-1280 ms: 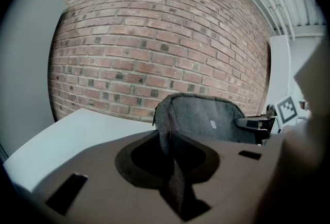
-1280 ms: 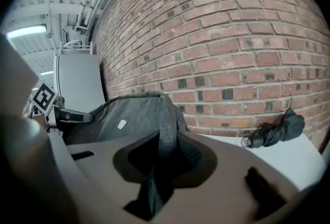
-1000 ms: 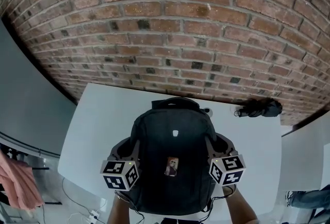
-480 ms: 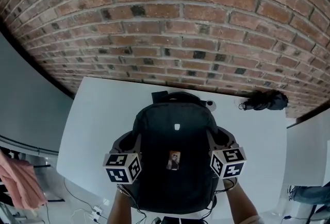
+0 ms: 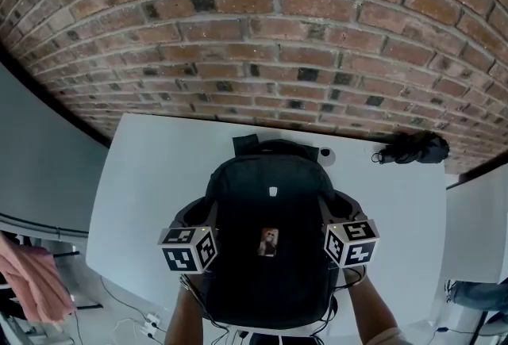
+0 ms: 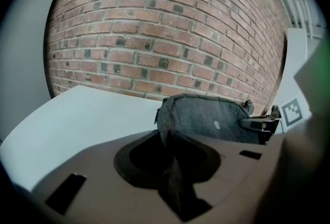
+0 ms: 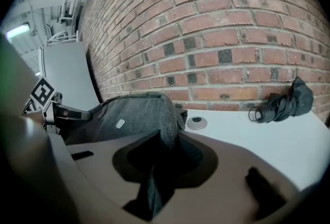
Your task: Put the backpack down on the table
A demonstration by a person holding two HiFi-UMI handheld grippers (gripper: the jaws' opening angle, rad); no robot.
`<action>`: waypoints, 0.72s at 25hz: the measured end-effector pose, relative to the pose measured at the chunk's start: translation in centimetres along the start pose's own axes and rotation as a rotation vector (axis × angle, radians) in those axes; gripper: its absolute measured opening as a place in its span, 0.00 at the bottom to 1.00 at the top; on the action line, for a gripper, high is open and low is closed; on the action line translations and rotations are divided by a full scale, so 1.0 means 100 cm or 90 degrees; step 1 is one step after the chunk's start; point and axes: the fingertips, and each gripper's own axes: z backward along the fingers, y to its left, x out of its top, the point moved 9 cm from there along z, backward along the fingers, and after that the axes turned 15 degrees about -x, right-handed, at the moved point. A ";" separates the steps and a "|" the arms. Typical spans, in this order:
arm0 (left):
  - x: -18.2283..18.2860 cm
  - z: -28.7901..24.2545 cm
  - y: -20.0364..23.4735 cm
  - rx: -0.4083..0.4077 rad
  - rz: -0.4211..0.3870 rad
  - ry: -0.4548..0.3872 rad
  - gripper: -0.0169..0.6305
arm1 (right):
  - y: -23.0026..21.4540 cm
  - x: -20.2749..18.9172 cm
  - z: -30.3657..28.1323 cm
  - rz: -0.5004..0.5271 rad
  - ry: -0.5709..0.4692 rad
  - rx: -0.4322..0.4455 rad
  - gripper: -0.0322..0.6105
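Observation:
A black backpack (image 5: pixel 270 240) stands upright at the near edge of the white table (image 5: pixel 151 177), its front with a small badge facing up at me. My left gripper (image 5: pixel 198 218) pinches the fabric of its left side, my right gripper (image 5: pixel 336 213) that of its right side. In the left gripper view a fold of dark fabric (image 6: pixel 172 166) lies between the jaws, with the backpack (image 6: pixel 206 120) beyond. The right gripper view shows the same pinch (image 7: pixel 154 166) beside the backpack (image 7: pixel 134 115). Both pairs of jaws are opening slightly, with fabric still between them. The backpack's bottom is hidden.
A folded black umbrella (image 5: pixel 413 149) lies at the table's far right corner against the brick wall (image 5: pixel 262 34). A small round disc (image 5: pixel 326 153) sits just behind the backpack. A pink cloth (image 5: pixel 28 280) and cables (image 5: pixel 135 327) are below the table's left edge.
Both grippers and the backpack between them have sunk toward the table. The grip on each side looks the same.

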 end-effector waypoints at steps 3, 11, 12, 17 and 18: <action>-0.003 -0.005 0.004 -0.001 0.010 0.008 0.16 | -0.001 -0.003 -0.004 -0.005 0.008 0.001 0.16; -0.013 -0.019 0.015 0.000 0.034 0.029 0.18 | -0.003 -0.009 -0.014 -0.013 0.026 -0.001 0.17; -0.014 -0.020 0.016 0.000 0.036 0.031 0.18 | -0.003 -0.010 -0.015 -0.014 0.029 -0.001 0.18; -0.017 -0.023 0.019 0.000 0.041 0.037 0.20 | -0.004 -0.011 -0.018 -0.019 0.038 -0.003 0.18; -0.017 -0.024 0.019 0.000 0.041 0.038 0.20 | -0.004 -0.010 -0.018 -0.019 0.041 -0.005 0.18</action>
